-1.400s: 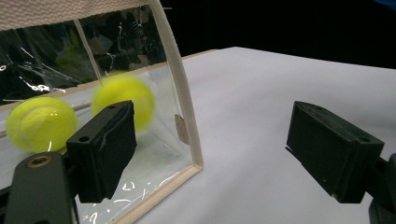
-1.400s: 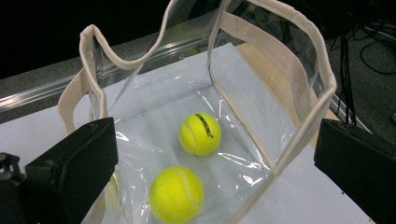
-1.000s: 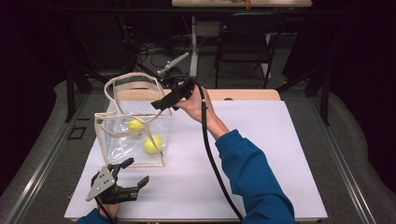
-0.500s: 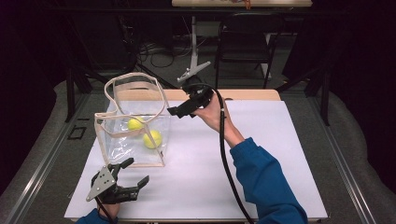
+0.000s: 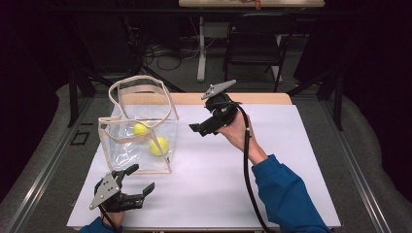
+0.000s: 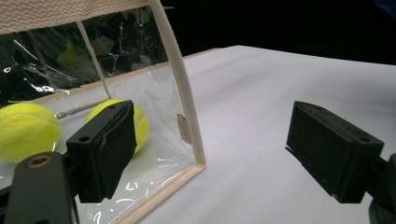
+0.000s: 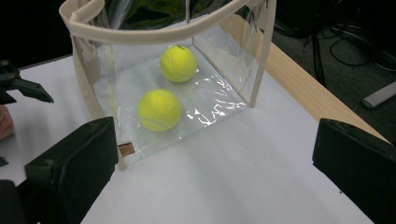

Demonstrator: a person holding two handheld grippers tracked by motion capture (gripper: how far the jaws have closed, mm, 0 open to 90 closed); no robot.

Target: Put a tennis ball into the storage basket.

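Right tongs (image 7: 210,172) view shows bag's (image 7: 116,35) label (image 7: 125,149).

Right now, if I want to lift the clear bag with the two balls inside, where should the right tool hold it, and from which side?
Probably the beige handle loop of the clear bag. It stands up above the open top, thin enough to fit between the jaws. The right tool is open and hangs right of the bag, so come from that side, above the rim. The soft walls would likely buckle, and the tennis balls sit low inside.
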